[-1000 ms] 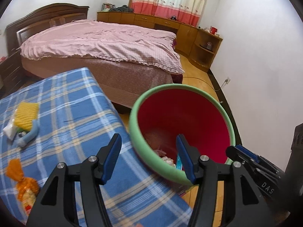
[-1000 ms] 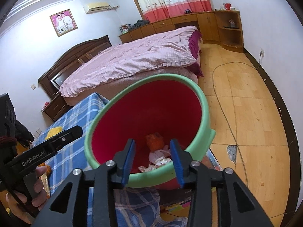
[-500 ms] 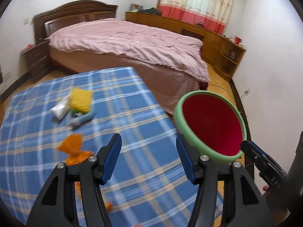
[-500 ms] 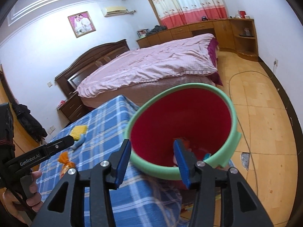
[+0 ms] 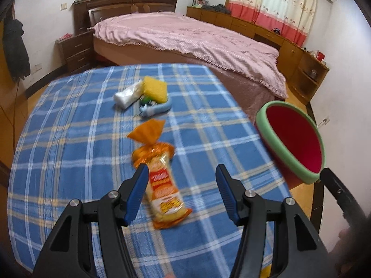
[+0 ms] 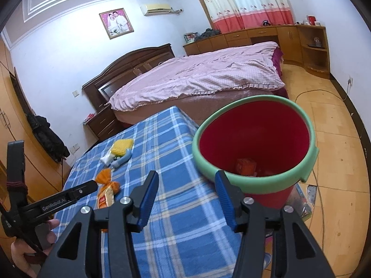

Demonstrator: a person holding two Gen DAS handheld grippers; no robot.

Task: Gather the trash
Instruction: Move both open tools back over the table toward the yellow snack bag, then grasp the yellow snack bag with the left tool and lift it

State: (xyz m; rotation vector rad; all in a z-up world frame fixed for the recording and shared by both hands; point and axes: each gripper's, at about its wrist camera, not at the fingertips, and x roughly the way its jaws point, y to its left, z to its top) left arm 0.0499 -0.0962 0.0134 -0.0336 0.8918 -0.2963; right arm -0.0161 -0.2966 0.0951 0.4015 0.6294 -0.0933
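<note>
The left gripper (image 5: 182, 191) hangs over a table covered in a blue plaid cloth (image 5: 69, 143), its blue-padded jaws spread apart with nothing clamped between them. An orange snack packet (image 5: 160, 176) lies flat on the cloth just under and beside the left jaw; whether the pad touches it cannot be told. Farther along the cloth sits a small cluster: a yellow sponge (image 5: 155, 89), a crumpled white plastic bag (image 5: 127, 95) beside it, and a pale blue tube (image 5: 155, 110) in front of them, all close together.

The right gripper (image 6: 186, 199) is also parted and empty, and its jaws have just been opening. It points toward the table's right edge, where a red bin with a green rim (image 6: 255, 143) stands on the floor against the table. Inside the bin an orange box (image 6: 245, 166) and other scraps are partly visible.

A hand (image 6: 25, 252) at the lower left of the right view holds the left tool's handle. Beyond the table stands a bed with a pink quilt (image 6: 197, 76).
</note>
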